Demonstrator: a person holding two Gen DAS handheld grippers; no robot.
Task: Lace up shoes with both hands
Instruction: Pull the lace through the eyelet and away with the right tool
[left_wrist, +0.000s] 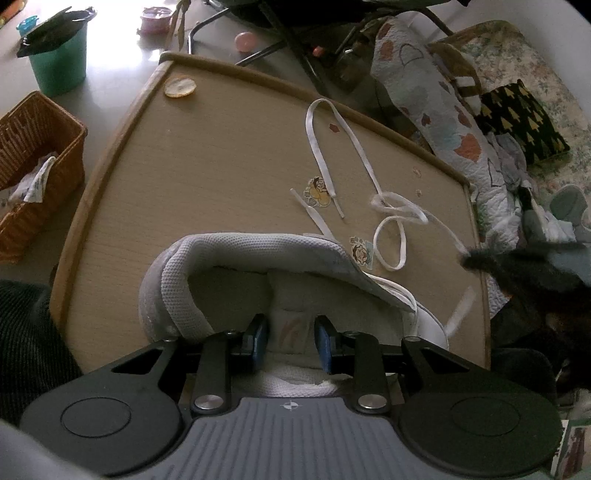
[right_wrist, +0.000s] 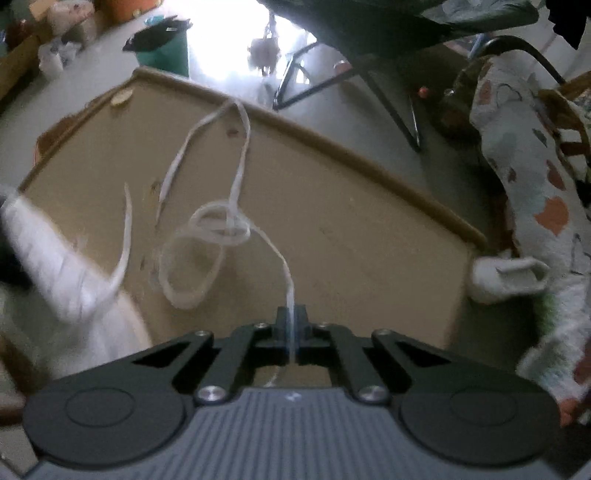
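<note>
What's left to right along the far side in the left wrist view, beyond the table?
Wicker basket → green bin → pink ball → heart quilt → tree-print cushion.

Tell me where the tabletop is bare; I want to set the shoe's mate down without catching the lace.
Free: the left half of the table, between the round coaster, the left rim and the shoe. In the right wrist view, the right side is also bare, up to the far rim. Crowded: the middle-right, where the white shoelace loops and knots among stickers.
</note>
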